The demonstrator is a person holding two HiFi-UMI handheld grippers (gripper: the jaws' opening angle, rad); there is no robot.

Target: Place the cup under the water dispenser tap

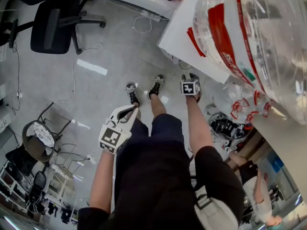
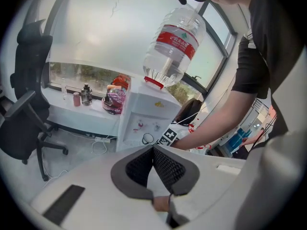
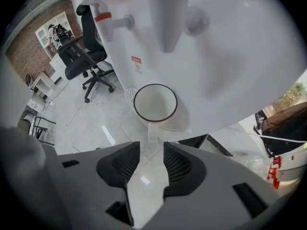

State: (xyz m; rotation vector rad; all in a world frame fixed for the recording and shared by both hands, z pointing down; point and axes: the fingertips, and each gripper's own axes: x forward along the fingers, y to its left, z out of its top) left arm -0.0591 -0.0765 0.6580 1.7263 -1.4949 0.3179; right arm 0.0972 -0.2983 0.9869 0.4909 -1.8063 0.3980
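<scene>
A white cup [image 3: 155, 103] with a dark rim stands on the drip tray [image 3: 178, 122] of the white water dispenser [image 3: 216, 66], below the blue tap [image 3: 168, 18]. Its handle [image 3: 152, 131] points toward my right gripper [image 3: 151, 145], which hangs just above and short of it. That gripper's jaws are open, with only floor showing between them. The left gripper view shows the cup [image 2: 147, 139] small beside the right gripper's marker cube [image 2: 168, 135]. My left gripper [image 2: 153, 148] is held back from the dispenser [image 2: 144, 119], tips together and nothing in them. In the head view it [image 1: 130, 111] is at the left and the right gripper [image 1: 191, 86] is by the dispenser.
A big clear water bottle [image 1: 254, 37] sits on top of the dispenser. A red tap [image 3: 103, 17] is left of the cup. Black office chairs [image 1: 53, 23] [image 3: 88, 47] stand on the grey floor, with cables [image 1: 139, 25] near the wall. A counter with bottles [image 2: 84, 96] lies left of the dispenser.
</scene>
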